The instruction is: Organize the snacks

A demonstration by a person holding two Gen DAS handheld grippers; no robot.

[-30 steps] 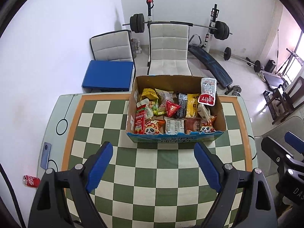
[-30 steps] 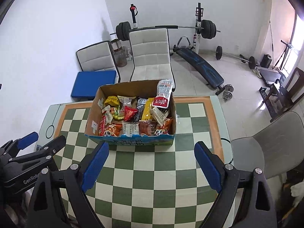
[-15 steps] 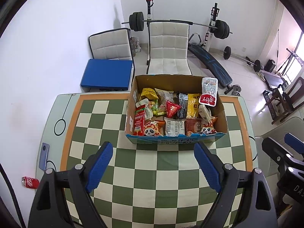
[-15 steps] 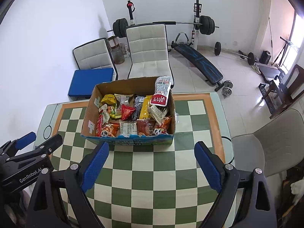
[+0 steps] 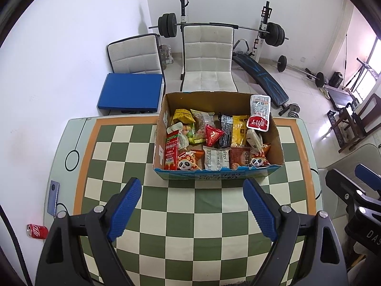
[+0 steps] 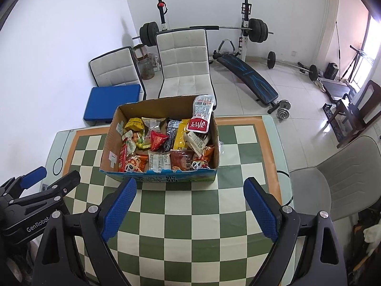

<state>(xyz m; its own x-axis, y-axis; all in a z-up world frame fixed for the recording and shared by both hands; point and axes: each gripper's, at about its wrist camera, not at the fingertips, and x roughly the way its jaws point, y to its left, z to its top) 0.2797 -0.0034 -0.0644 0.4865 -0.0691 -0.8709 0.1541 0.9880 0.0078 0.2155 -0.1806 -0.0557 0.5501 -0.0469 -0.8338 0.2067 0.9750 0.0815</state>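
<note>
A cardboard box point(image 5: 277, 135) full of mixed snack packets stands on the far half of a green-and-white checkered table point(image 5: 185, 217). It also shows in the right wrist view point(image 6: 108, 140). A red-and-white pouch point(image 5: 259, 116) leans on the box's back right corner, also seen in the right wrist view point(image 6: 201, 116). A red triangular packet point(image 5: 213, 134) lies in the middle. My left gripper point(image 5: 191, 211) is open and empty, above the table in front of the box. My right gripper point(image 6: 189, 208) is open and empty, likewise in front of the box.
Two white chairs point(image 5: 207, 57) and a blue pad point(image 5: 129, 94) stand behind the table, with a barbell rack behind them. A grey chair point(image 6: 343, 174) is at the table's right. A phone point(image 5: 52, 197) lies at the table's left edge, a red can point(image 5: 35, 230) on the floor.
Both grippers have drawn back and risen slightly, so the box sits a little farther off in both views. Both stay open and empty.
</note>
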